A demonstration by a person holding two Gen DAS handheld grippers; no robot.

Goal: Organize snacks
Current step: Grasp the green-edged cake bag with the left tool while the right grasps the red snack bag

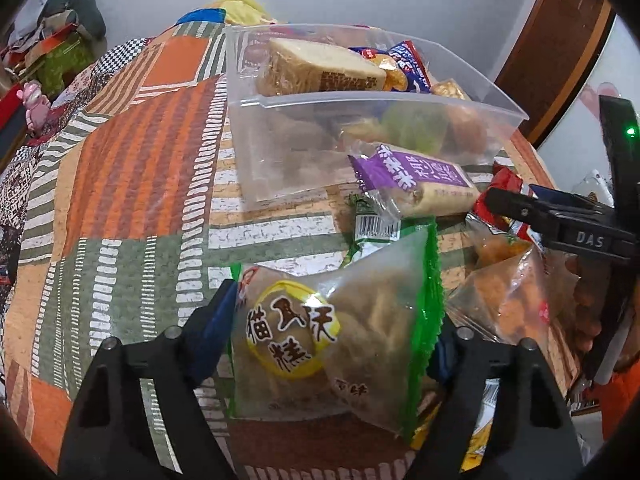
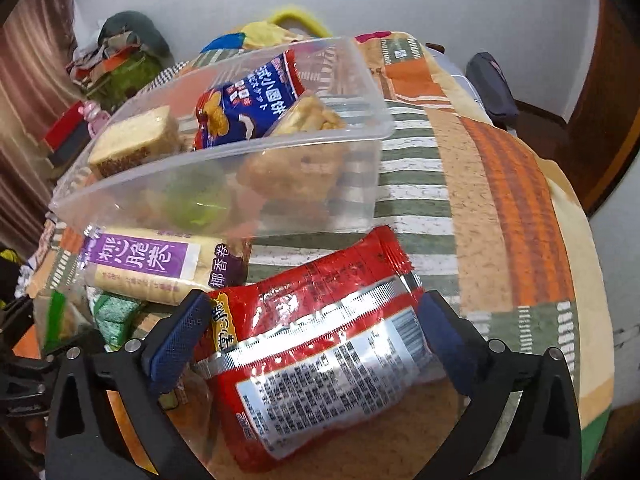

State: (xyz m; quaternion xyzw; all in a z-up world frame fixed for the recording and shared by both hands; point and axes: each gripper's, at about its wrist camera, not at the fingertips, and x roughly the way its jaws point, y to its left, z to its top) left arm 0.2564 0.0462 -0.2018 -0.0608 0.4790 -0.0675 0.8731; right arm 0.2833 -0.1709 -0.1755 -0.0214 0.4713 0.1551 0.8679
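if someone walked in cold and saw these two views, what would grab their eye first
Probably the clear plastic bin standing on the patchwork cloth, already holding a sponge cake slice and a blue cracker bag. Next, the glossy red packet between the right gripper fingers, and the clear cake pouch with a yellow label between the left gripper fingers. A purple-labelled roll pack lies just outside the bin's near wall.
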